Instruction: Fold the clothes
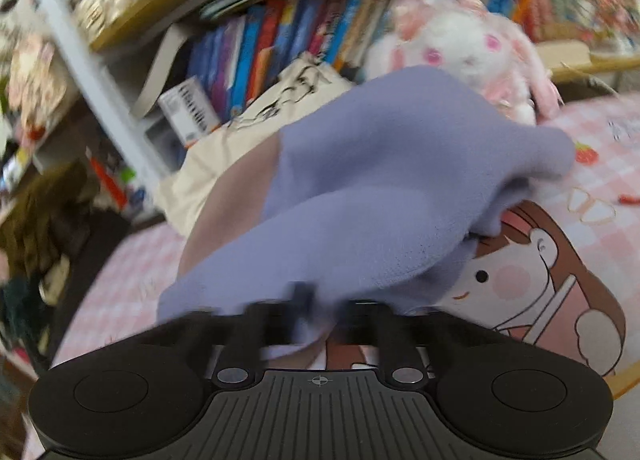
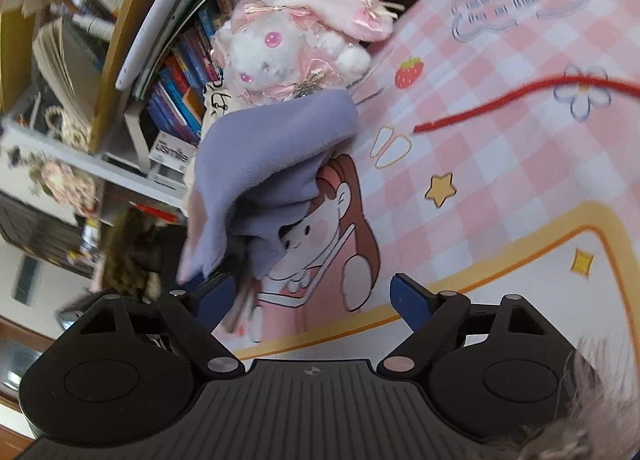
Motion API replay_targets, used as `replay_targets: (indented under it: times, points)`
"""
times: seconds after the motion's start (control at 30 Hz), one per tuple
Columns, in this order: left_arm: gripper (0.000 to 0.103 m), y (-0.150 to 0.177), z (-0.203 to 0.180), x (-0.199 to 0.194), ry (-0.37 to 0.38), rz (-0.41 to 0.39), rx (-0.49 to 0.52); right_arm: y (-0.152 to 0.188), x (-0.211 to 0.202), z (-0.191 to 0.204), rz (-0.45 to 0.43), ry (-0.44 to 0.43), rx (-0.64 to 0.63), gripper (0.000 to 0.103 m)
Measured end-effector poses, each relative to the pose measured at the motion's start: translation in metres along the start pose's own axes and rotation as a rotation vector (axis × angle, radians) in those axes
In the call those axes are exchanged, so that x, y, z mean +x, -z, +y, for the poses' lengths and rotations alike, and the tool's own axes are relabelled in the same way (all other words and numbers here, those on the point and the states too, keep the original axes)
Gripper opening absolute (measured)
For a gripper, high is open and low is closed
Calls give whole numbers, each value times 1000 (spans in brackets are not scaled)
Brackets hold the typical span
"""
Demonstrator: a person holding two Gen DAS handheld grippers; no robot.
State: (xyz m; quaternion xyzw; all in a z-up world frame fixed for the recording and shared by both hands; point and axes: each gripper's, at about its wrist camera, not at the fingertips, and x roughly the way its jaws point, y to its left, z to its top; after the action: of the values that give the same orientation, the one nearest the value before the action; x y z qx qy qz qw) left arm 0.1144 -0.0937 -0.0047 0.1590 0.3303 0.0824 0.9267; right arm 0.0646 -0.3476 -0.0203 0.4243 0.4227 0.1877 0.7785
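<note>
1. The left gripper [image 1: 318, 312] has its jaws pressed together on a bunched edge of the purple garment [image 1: 384, 188]; the fingertips are blurred and partly buried in the cloth.
2. From that pinch the garment rises ahead of the left gripper and drapes off to its right, lifted partly clear of the pink checked sheet [image 1: 612, 164]. A pale pink panel [image 1: 236, 196] of the garment shows on its left side.
3. The right gripper [image 2: 312, 296] is spread wide, with nothing between its blue-padded fingers [image 2: 412, 300]. It hangs over the sheet [image 2: 500, 164], above a printed cartoon girl [image 2: 340, 228].
4. In the right wrist view the garment [image 2: 264, 164] sits ahead and to the left of the right gripper, its lower folds just beside the left finger; whether they touch cannot be told.
5. A red cord [image 2: 520, 96] lies across the sheet ahead and to the right of the right gripper, well apart from the garment.
6. A white and pink plush rabbit [image 2: 280, 56] sits beyond the garment, against a shelf of books [image 2: 180, 96]. In the left wrist view the same plush rabbit [image 1: 464, 44] is ahead and right, the books [image 1: 280, 40] ahead and left.
7. A cream cloth bag [image 1: 224, 148] with black line drawing lies behind the garment, ahead-left of the left gripper.
8. Fuzzy pale fabric [image 2: 580, 412] shows at the right gripper's near right corner.
</note>
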Motion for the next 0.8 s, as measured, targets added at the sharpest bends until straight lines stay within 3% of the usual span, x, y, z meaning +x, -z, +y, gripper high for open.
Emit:
replay_targets:
  times: [0.17, 0.3, 0.43, 0.63, 0.73, 0.77, 0.8]
  points:
    - [4, -6, 22, -62, 107, -132, -73, 3, 7, -6, 20, -71, 94, 85]
    - [4, 3, 21, -116, 171, -194, -49, 6, 17, -10, 41, -124, 169, 85]
    - [4, 22, 22, -143, 224, -149, -88, 10, 27, -14, 62, -177, 243, 85]
    - [4, 39, 18, -168, 239, -123, -65, 16, 41, -20, 93, -257, 354, 85]
    - [4, 46, 17, -185, 253, -134, -43, 14, 46, -26, 69, -241, 404, 85]
    - [4, 49, 18, -192, 262, -143, -29, 13, 47, -29, 64, -235, 420, 82]
    - [4, 52, 19, -198, 271, -151, -16, 13, 48, -33, 70, -226, 439, 69]
